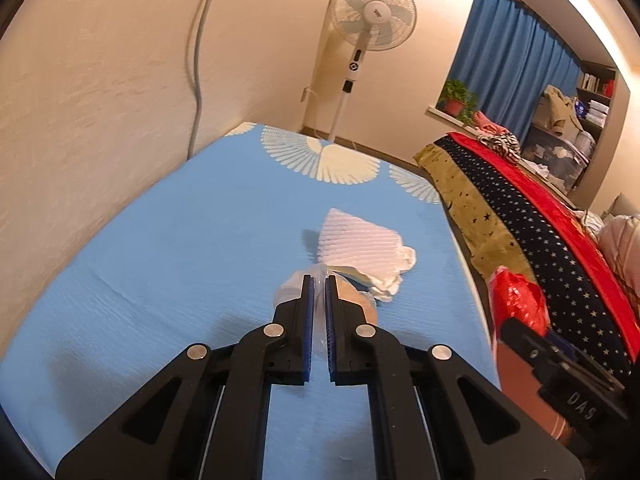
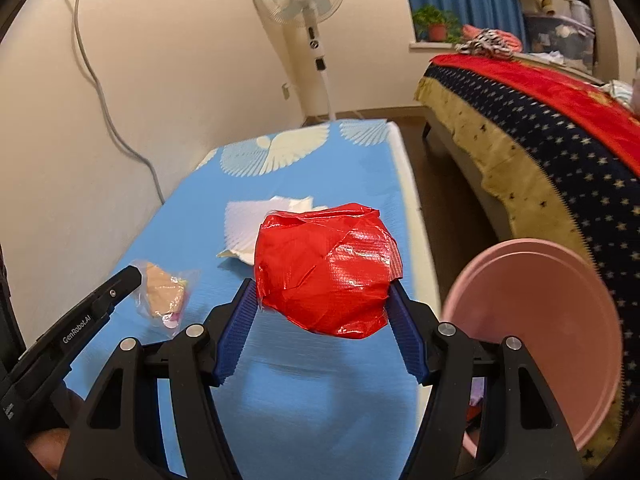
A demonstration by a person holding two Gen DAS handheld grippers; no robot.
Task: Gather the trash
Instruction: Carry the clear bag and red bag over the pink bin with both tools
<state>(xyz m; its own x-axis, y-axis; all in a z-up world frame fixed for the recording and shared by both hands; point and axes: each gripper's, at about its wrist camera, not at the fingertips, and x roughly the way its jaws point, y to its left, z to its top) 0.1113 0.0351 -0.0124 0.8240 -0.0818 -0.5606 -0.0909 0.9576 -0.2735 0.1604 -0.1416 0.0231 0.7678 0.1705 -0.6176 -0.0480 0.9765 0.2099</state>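
Observation:
My left gripper [image 1: 319, 280] is shut on a clear plastic wrapper [image 1: 292, 288] with orange and pale scraps inside; the wrapper also shows in the right wrist view [image 2: 166, 294], with the left gripper [image 2: 134, 276] at its edge. My right gripper [image 2: 322, 292] is shut on a crumpled red plastic bag [image 2: 326, 270] and holds it above the blue mat [image 2: 304, 400]; the bag also shows in the left wrist view [image 1: 518, 300]. A crumpled white tissue [image 1: 362, 246] lies on the mat beyond the wrapper and also shows in the right wrist view [image 2: 244, 224].
A pink basin [image 2: 536, 336] stands on the floor right of the mat, beside a bed with a starred blanket [image 2: 552, 140]. A standing fan [image 2: 304, 4] is at the far end by the wall. A grey cable [image 2: 104, 112] hangs down the left wall.

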